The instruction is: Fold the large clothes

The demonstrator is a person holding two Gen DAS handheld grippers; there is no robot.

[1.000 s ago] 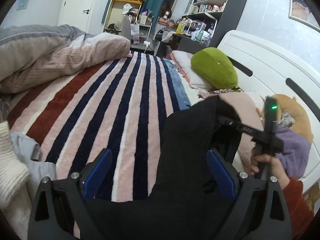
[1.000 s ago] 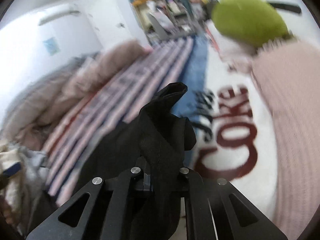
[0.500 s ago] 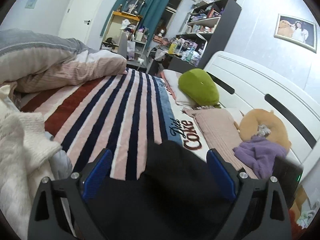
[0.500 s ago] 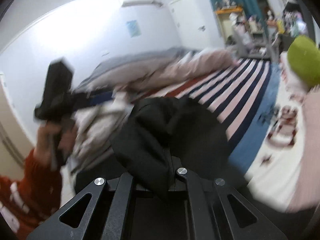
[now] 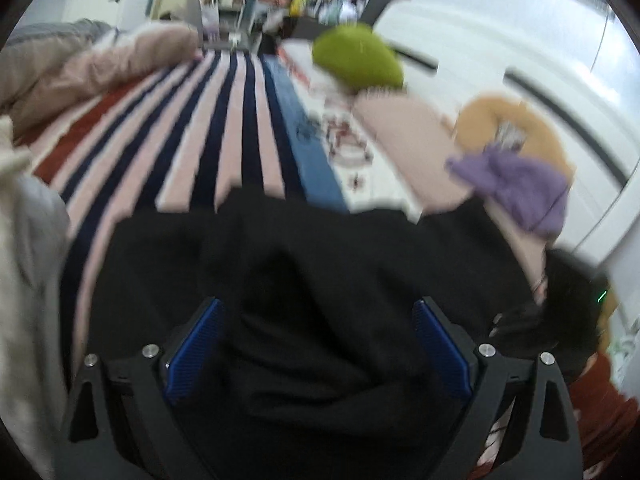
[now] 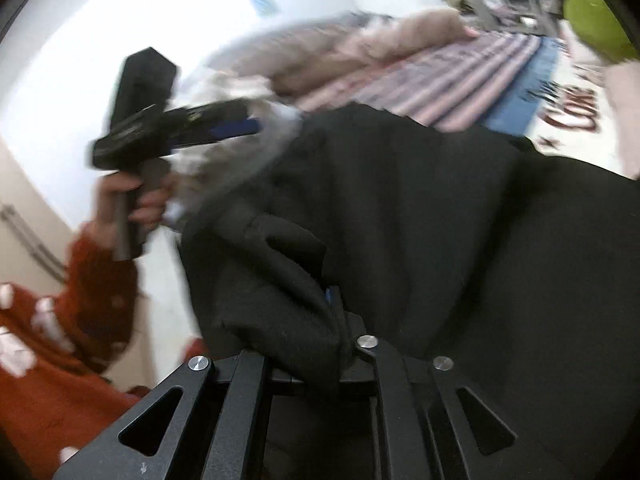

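A large black garment (image 5: pixel 320 264) lies spread over the near part of the striped bed blanket (image 5: pixel 224 120). My left gripper (image 5: pixel 316 344) is open, its blue pads (image 5: pixel 196 344) wide apart just above the black cloth. My right gripper (image 6: pixel 320 320) is shut on a bunched fold of the black garment (image 6: pixel 400 208), holding it up at the bed's near edge. The left gripper also shows in the right wrist view (image 6: pixel 240 124), held in a hand to the left of the garment.
A green cushion (image 5: pixel 356 60), a pink pillow (image 5: pixel 404 136), a purple cloth (image 5: pixel 516 184) and an orange cushion (image 5: pixel 516 120) lie by the white headboard. A rumpled duvet (image 5: pixel 92 64) lies far left. Pale clothes (image 5: pixel 28 240) are heaped at the near left.
The left gripper has tipped down over the black garment, which now fills more of its view. The right gripper, still gripping the cloth, has swung and spread it wider.
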